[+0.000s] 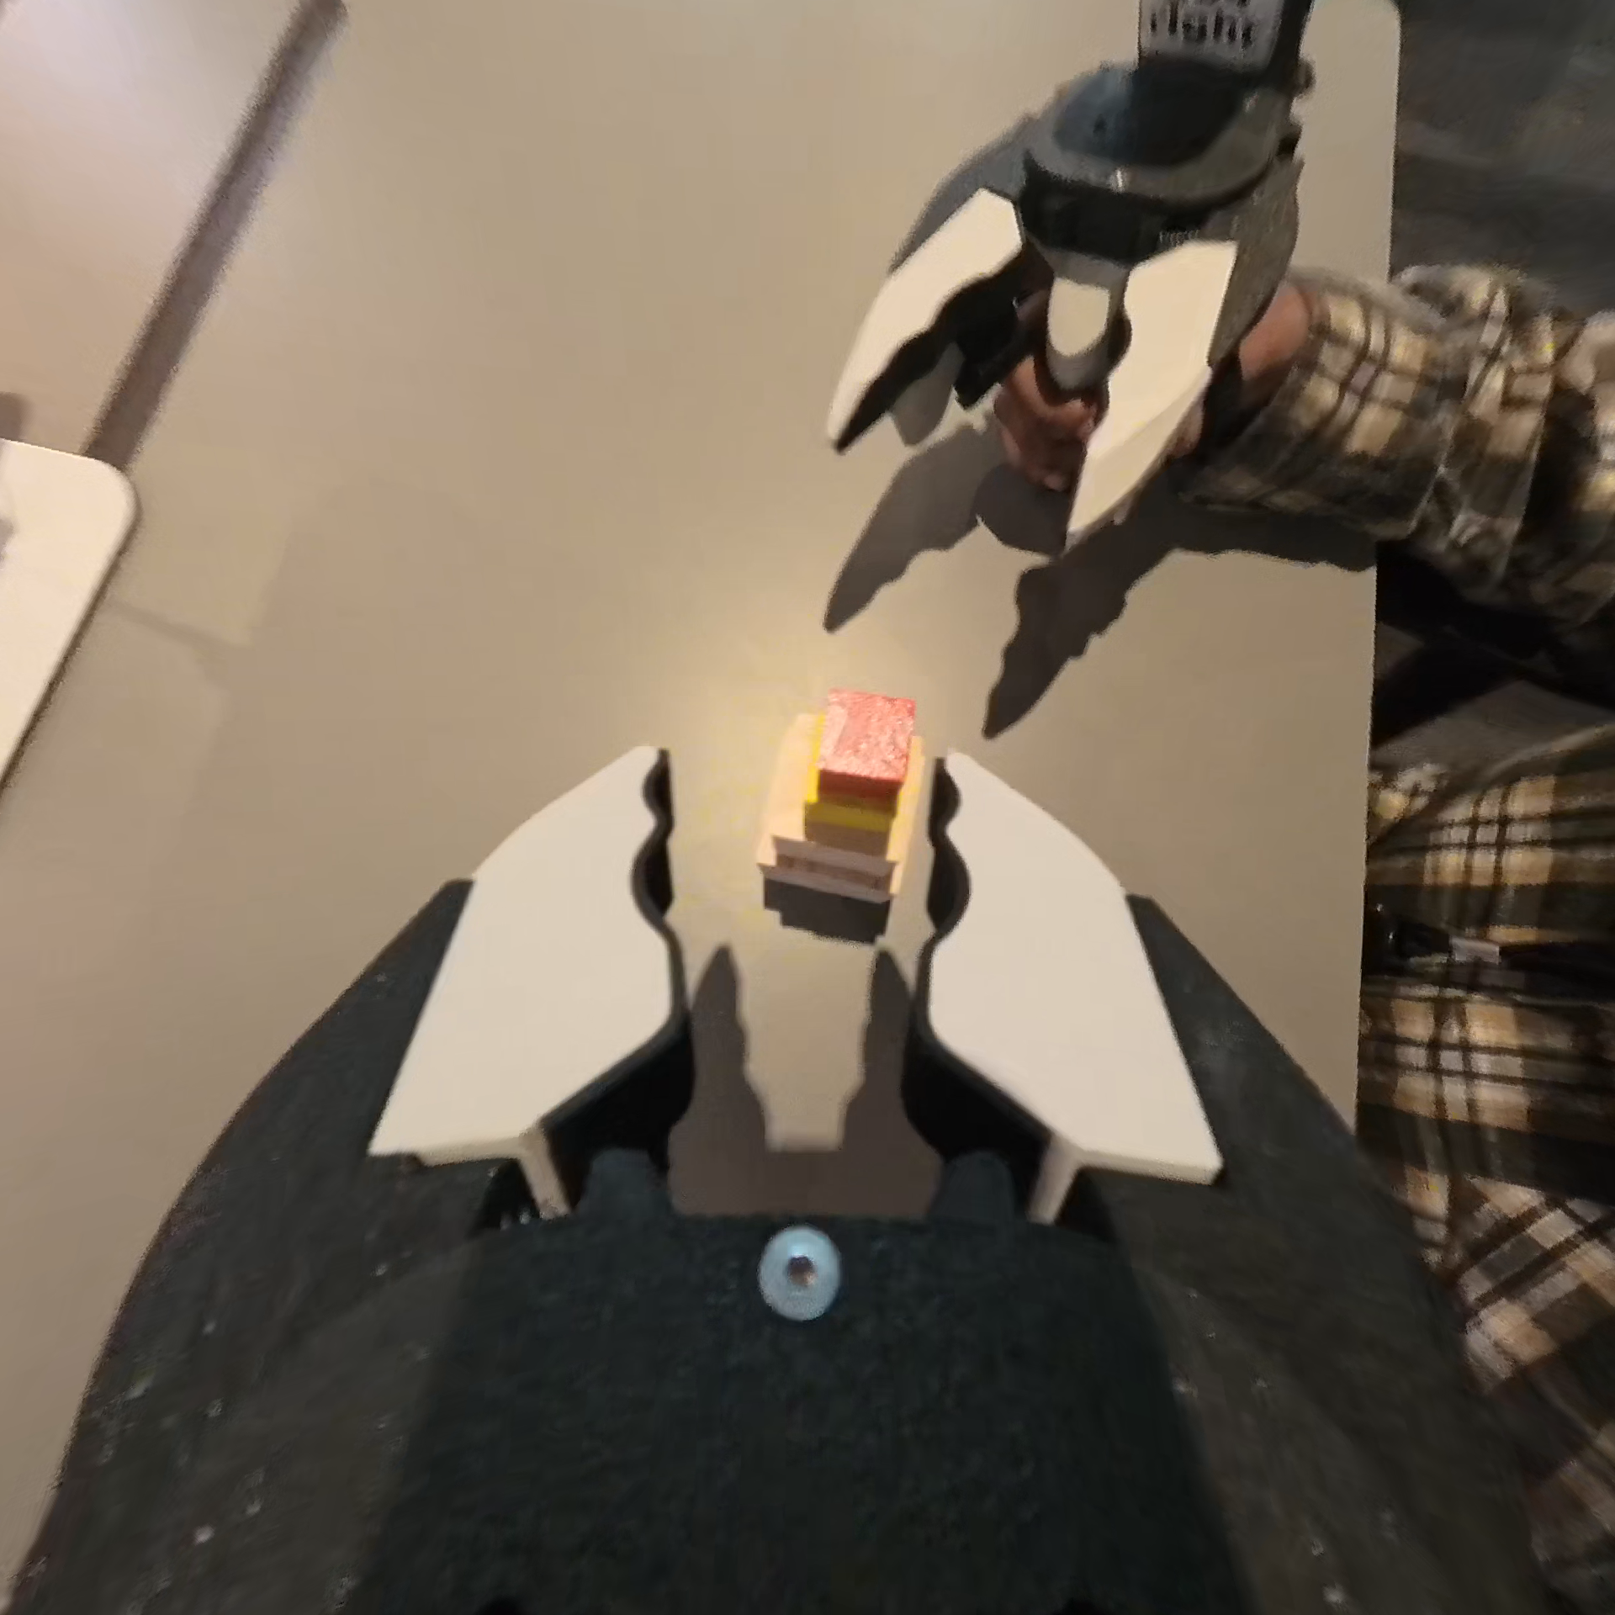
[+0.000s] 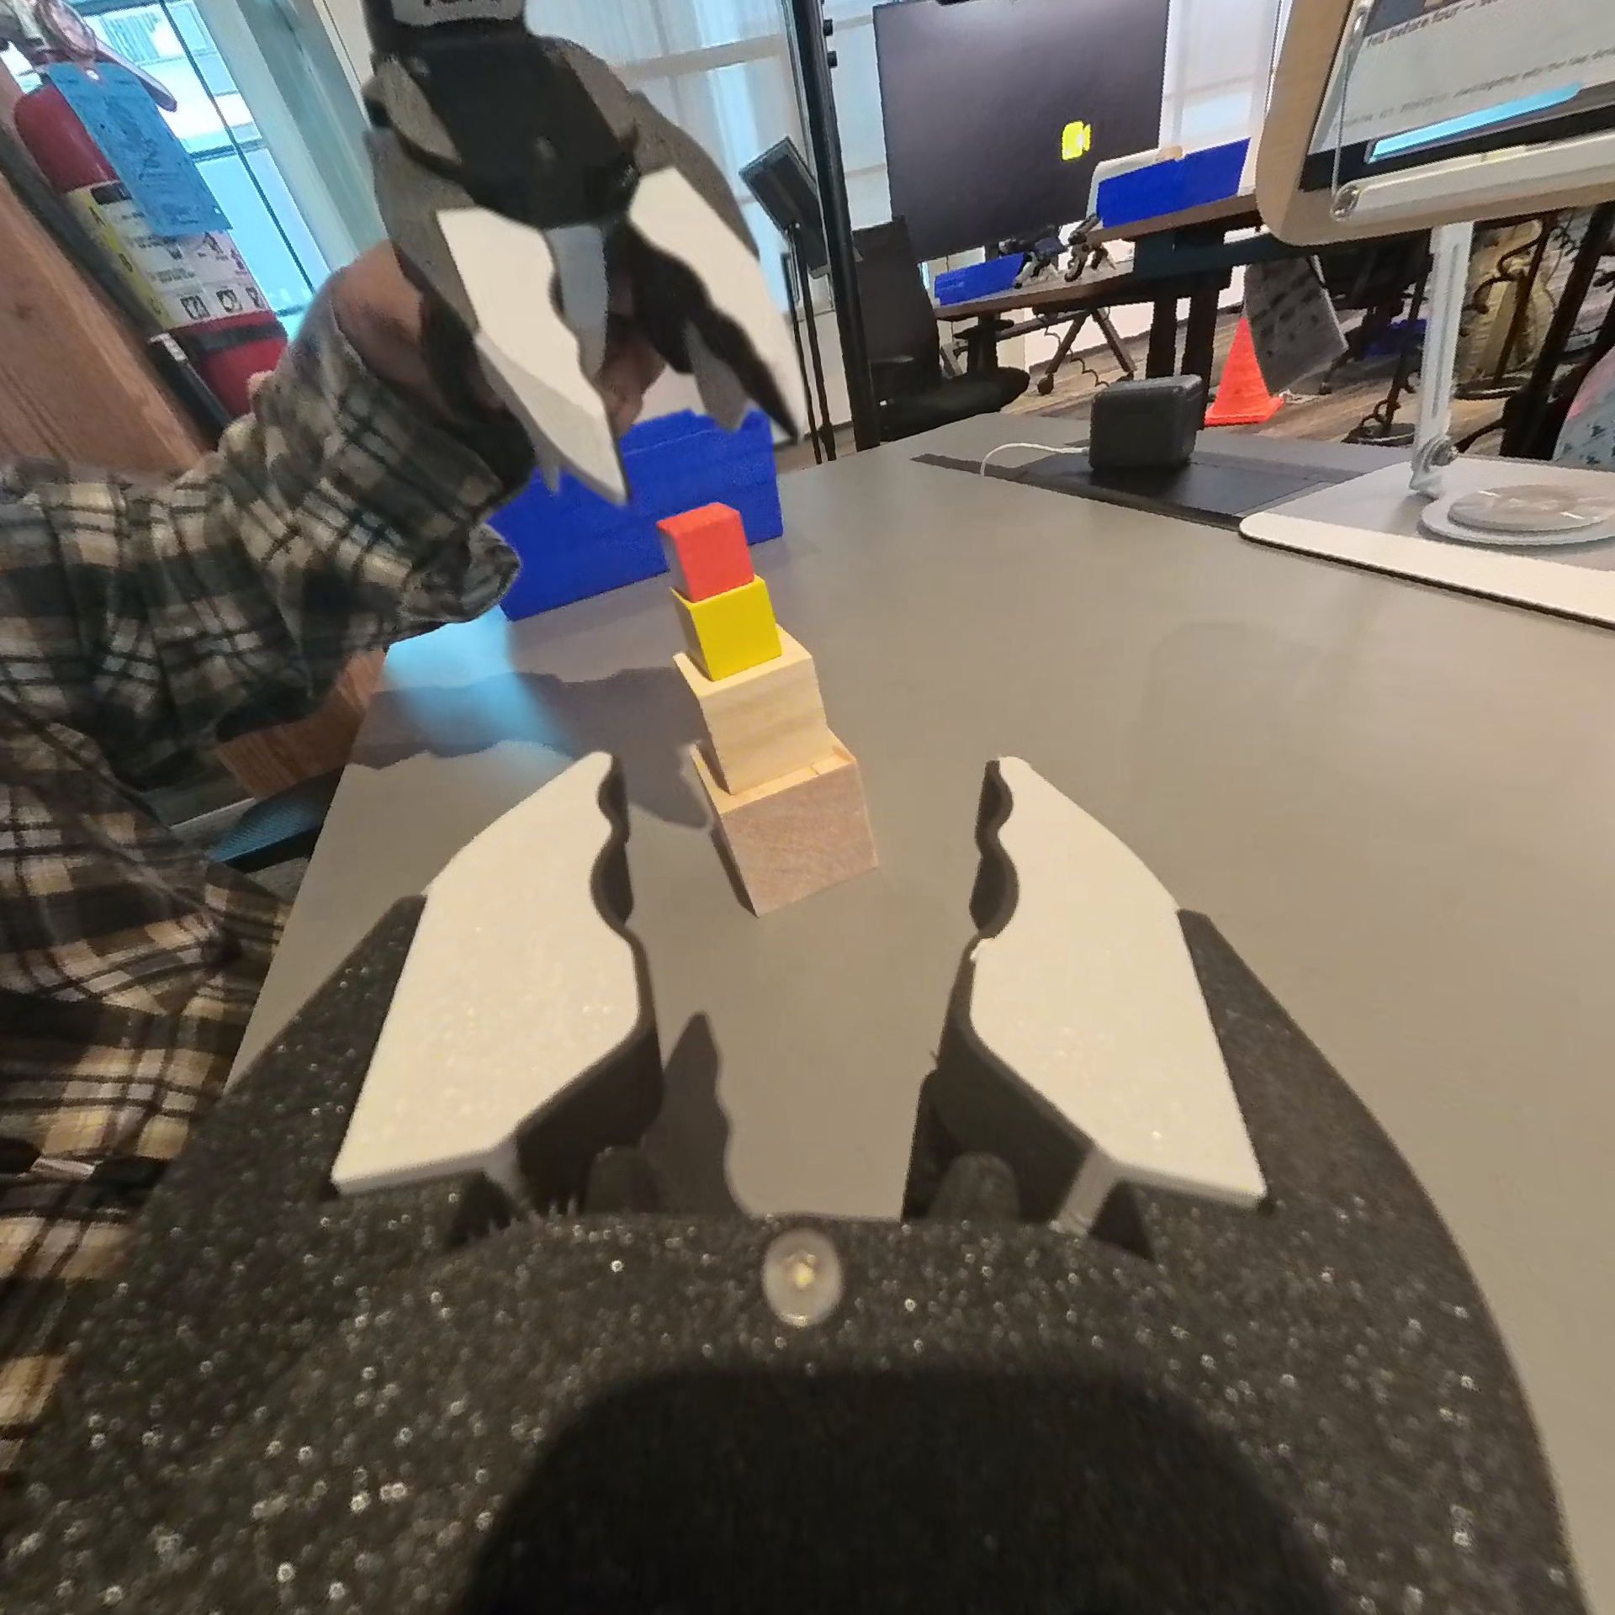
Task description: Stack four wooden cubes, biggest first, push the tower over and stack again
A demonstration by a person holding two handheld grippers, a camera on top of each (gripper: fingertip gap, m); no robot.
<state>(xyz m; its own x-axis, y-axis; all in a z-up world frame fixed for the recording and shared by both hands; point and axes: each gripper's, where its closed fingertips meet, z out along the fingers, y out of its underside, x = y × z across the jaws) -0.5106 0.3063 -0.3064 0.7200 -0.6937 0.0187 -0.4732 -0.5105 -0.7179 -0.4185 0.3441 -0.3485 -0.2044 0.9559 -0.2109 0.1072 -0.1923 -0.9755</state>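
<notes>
A tower of four cubes stands on the grey table (image 2: 1136, 786). From the bottom it is a large plain wooden cube (image 2: 800, 835), a smaller plain cube (image 2: 769, 712), a yellow cube (image 2: 730, 625) and a red cube (image 2: 706, 551) on top. In the left wrist view the tower shows from above with the red cube (image 1: 865, 743) uppermost. My left gripper (image 1: 800, 769) hangs open and empty above the tower; it also shows in the right wrist view (image 2: 690, 454). My right gripper (image 2: 800, 773) is open and empty, low and just in front of the tower; it shows in the left wrist view (image 1: 953, 485).
A person's plaid sleeves (image 2: 218, 568) reach in from the left. A black box (image 2: 1145, 424) on a dark mat, a monitor stand (image 2: 1433, 350) on a white pad, and blue bins (image 2: 629, 516) lie beyond. The table's right edge (image 1: 1381, 612) is close to the tower. The left tips stand about 5 cm off the yellow cube (image 2: 730, 625).
</notes>
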